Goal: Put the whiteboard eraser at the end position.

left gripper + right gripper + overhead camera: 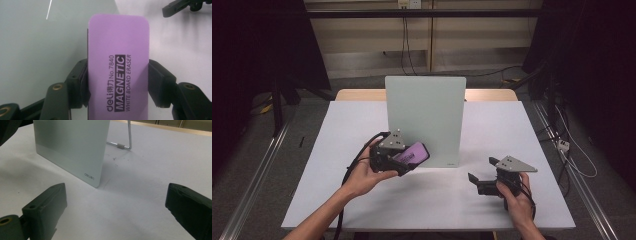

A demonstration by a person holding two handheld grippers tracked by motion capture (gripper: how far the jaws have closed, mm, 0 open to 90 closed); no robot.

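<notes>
Nearest, at the front edge of the white table: two forearms coming in from below. On the left, left gripper clamped on a purple whiteboard eraser, jaws pressing its two long sides, printed face toward the camera; eraser lifted off the table, just in front of the lower left part of the board. On the right, right gripper low over the table, jaws wide apart with nothing between, well apart from the board's corner. Bare white surface between both hands and along the right side. Mid-table: pale glass whiteboard standing upright, propped on a wire stand behind. Beyond: wooden rim, grey floor, cables, dark curtains both sides, pale wall.
</notes>
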